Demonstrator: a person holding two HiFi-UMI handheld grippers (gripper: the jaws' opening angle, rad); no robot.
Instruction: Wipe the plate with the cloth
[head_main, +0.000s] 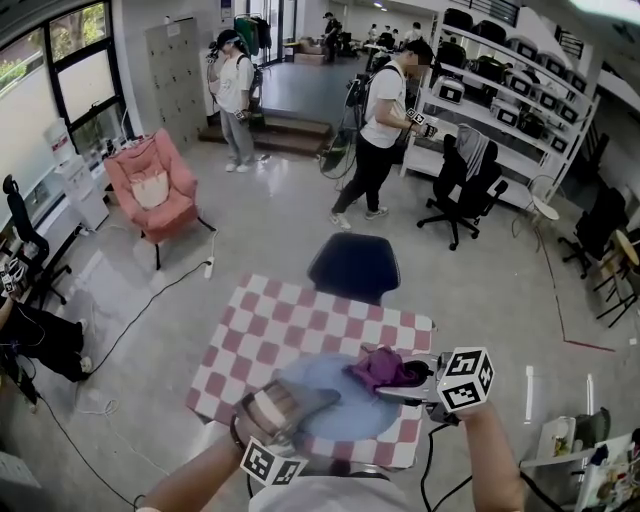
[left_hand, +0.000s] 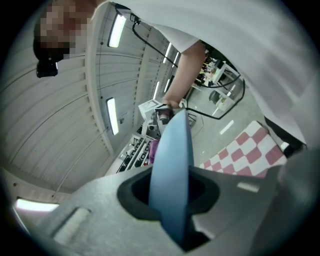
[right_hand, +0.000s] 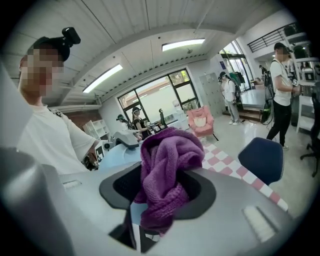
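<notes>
Clamped shut, the right gripper (right_hand: 162, 190) has hold of a bunched purple cloth (right_hand: 167, 155), which bulges up out of the gap between the jaws and hangs below it. From my head view the cloth lies against the far right part of the pale blue plate (head_main: 345, 420), touching its surface. On the near left side, the left gripper (head_main: 322, 398) has its jaws closed on the plate's rim; along its own camera I see the plate edge-on, standing between the jaws and filling the gap. I cannot tell whether the plate rests on the table (head_main: 290, 320) or is held just above it. That table is small, with a red-and-white checked cover. Just beyond its far edge stands a dark blue chair (head_main: 353, 265). Further off on the grey floor I make out a pink armchair (head_main: 150, 190) to the left and a black office chair (head_main: 465, 185) to the right, beside white shelving (head_main: 510, 75). One person in a white shirt (head_main: 382, 120) stands near the shelving, and a second person (head_main: 235, 90) further left.
</notes>
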